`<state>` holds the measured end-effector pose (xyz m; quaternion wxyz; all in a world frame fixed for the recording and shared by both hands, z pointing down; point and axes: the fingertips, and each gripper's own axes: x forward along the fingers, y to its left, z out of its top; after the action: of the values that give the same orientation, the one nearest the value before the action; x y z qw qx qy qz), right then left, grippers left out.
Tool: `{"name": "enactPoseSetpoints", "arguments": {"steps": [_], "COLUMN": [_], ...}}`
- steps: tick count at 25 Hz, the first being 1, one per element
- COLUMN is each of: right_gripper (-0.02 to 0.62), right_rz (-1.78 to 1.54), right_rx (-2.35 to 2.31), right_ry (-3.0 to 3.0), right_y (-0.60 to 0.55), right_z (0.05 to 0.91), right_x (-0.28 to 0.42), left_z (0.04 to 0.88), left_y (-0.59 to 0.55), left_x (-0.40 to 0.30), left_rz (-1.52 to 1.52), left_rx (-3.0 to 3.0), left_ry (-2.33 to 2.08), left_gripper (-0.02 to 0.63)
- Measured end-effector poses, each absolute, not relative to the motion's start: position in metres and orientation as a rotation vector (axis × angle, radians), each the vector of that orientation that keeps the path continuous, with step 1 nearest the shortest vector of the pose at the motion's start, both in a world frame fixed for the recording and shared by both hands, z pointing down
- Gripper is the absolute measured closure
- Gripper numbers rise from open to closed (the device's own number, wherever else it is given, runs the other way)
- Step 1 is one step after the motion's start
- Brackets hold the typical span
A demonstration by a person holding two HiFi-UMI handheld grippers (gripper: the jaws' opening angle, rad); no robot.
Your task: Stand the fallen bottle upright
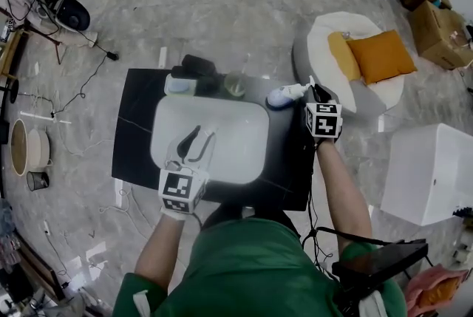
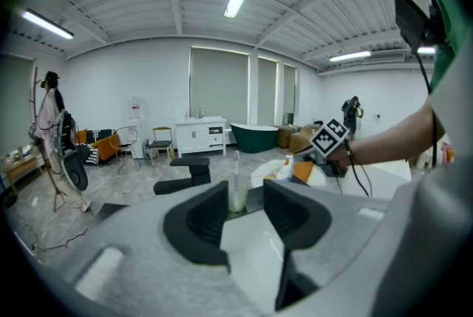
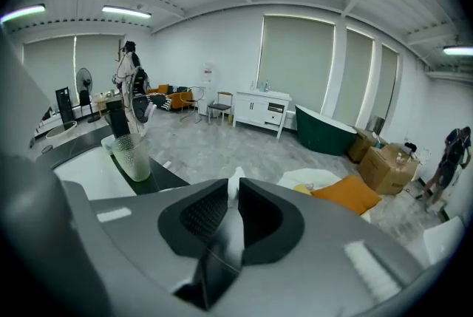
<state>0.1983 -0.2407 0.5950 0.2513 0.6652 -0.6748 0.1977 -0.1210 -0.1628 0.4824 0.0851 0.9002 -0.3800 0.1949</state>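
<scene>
In the right gripper view only a thin white sliver of the bottle (image 1: 290, 93) shows between the dark pads, and the rest is hidden behind the gripper body. From the head view the bottle is small, and it cannot be told whether its bluish end rests on the surface or is lifted off it. The person's green top cuts off the near edge of the worktop (image 1: 137, 132). The black worktop holds a white basin (image 1: 244, 154) sunk in its middle. Along its far edge stand a black tap (image 1: 197, 65) and, right of the tap, a ribbed cup (image 1: 235, 84). A toothbrush stands in the cup. Around the worktop is a grey marbled floor in a large white room with strip lights. A white beanbag (image 1: 323, 35) with an orange cushion (image 1: 381, 55) lies beyond the far right corner, and cardboard boxes (image 1: 436, 26) stand farther right. The bottle lies at the far right corner, stretched along the far edge, its narrow end pointing right into the right gripper (image 1: 313, 92). That gripper's jaws are drawn narrow and pinch the narrow end. The left gripper (image 1: 198, 140) is well apart from it, over the basin near the near edge. Its jaws are spread wide with nothing held between them.
</scene>
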Motion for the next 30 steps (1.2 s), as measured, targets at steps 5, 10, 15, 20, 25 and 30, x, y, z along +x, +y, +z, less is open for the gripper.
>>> {"name": "enactPoseSetpoints", "arguments": {"steps": [5,10,15,20,25,30], "right_gripper": [0.552,0.597,0.597,0.597,0.597,0.593], "right_rz": [0.417,0.211,0.147,0.263,0.46,0.657], "right_rx": [1.762,1.681,1.597,1.669,1.799,1.835], "right_ry": [-1.865,-1.886,-1.871,-1.863,-1.834,-1.868], "right_y": [-0.254,-0.267,-0.264,-0.254,-0.243,-0.239], "right_z": [0.571,0.548,0.556,0.569,0.591,0.62], "right_x": [0.167,0.13,0.108,0.127,0.17,0.2], "left_z": [0.48,0.481,0.48,0.48,0.48,0.487], "left_y": [-0.164,-0.166,-0.168,-0.174,-0.176,-0.172], "left_x": [-0.136,-0.15,-0.167,-0.174,-0.164,-0.154], "left_rz": [0.545,0.527,0.525,0.521,0.512,0.544], "left_rx": [2.671,2.663,2.655,2.647,2.649,2.641], "left_ry": [-1.132,-1.138,-1.161,-1.175,-1.159,-1.138], "left_gripper": [0.462,0.462,0.462,0.462,0.463,0.463]}}
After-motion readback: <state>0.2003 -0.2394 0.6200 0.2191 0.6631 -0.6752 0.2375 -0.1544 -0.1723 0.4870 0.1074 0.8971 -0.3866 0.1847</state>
